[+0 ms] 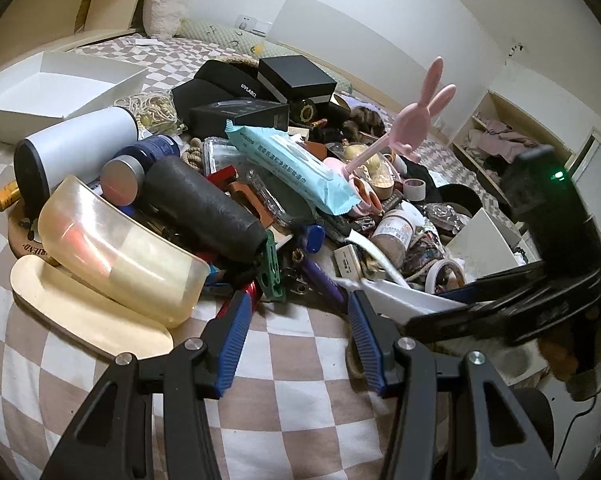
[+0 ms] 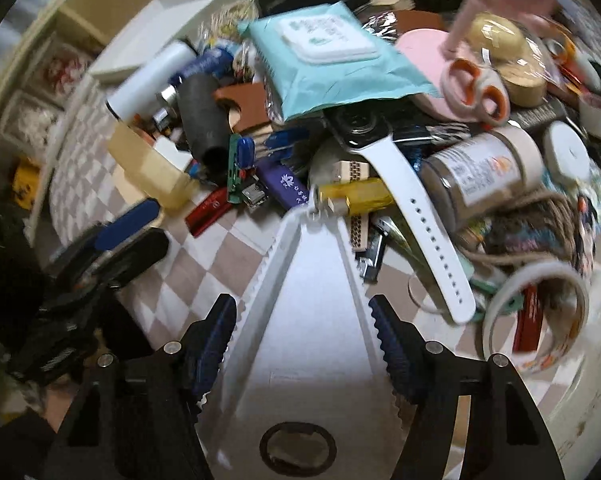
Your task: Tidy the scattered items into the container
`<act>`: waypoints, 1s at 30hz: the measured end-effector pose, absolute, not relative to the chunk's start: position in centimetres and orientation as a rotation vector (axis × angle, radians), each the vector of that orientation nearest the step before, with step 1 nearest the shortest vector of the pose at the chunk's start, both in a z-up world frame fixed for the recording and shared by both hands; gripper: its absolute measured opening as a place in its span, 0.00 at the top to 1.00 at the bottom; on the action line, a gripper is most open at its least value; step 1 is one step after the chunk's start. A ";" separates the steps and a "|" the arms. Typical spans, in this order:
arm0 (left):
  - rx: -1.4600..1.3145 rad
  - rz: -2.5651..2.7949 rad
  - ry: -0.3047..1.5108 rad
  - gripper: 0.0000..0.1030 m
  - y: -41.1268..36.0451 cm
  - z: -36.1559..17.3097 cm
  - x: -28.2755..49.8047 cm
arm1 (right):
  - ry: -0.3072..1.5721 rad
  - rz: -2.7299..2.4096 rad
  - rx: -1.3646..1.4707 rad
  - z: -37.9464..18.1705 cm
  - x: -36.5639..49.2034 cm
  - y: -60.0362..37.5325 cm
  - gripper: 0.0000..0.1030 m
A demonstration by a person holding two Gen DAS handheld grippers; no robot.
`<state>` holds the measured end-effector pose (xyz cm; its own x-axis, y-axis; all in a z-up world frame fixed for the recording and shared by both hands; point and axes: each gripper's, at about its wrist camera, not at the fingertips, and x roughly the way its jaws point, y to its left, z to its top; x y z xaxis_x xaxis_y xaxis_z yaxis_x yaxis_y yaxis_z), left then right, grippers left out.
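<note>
A heap of scattered items lies on a checkered bedspread (image 1: 292, 360): a teal wipes pack (image 1: 292, 164), a black roll (image 1: 204, 204), a white bottle (image 1: 80, 148), a pink rabbit stand (image 1: 416, 120), a white watch (image 2: 412, 200) and a spice jar (image 2: 484, 164). A white open box (image 1: 52, 88) sits far left. My left gripper (image 1: 296, 312) is open and empty just before the heap. My right gripper (image 2: 304, 312) is shut on a white serrated clip (image 2: 308, 304), whose tip touches a yellow lighter (image 2: 356, 198). The clip also shows in the left wrist view (image 1: 396, 296).
Black boxes (image 1: 296, 76) stand behind the heap. A cream translucent tub (image 1: 120, 248) lies tipped on its lid at left. A tape roll (image 2: 540, 312) and twine (image 2: 540, 216) lie at right. Shelves (image 1: 500, 140) and a headboard edge the bed.
</note>
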<state>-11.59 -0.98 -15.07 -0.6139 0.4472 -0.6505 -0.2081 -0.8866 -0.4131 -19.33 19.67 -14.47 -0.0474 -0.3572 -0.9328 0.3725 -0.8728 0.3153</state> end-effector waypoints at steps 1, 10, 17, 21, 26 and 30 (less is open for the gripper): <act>-1.125 2.493 -0.417 0.51 -0.9 -15.1 -11.6 | -0.017 -1.973 1.742 -14.1 -19.2 20.2 0.33; -1.143 2.469 -0.344 0.51 0.6 -15.6 -11.7 | -0.371 -1.958 1.724 -13.8 -17.5 25.1 0.33; -1.118 2.426 -0.267 0.51 2.5 -15.5 -11.3 | -0.671 -1.926 1.666 -13.8 -16.5 27.2 0.68; -1.134 2.395 -0.219 0.51 3.7 -15.8 -11.1 | -0.694 -1.948 1.645 -13.3 -16.4 27.6 0.68; -1.169 2.377 -0.103 0.50 5.4 -16.7 -10.7 | -0.680 -1.970 1.636 -13.5 -16.1 27.2 0.68; -1.186 2.356 -0.026 0.50 6.2 -17.1 -10.2 | -0.673 -1.993 1.628 -14.9 -15.3 26.5 0.48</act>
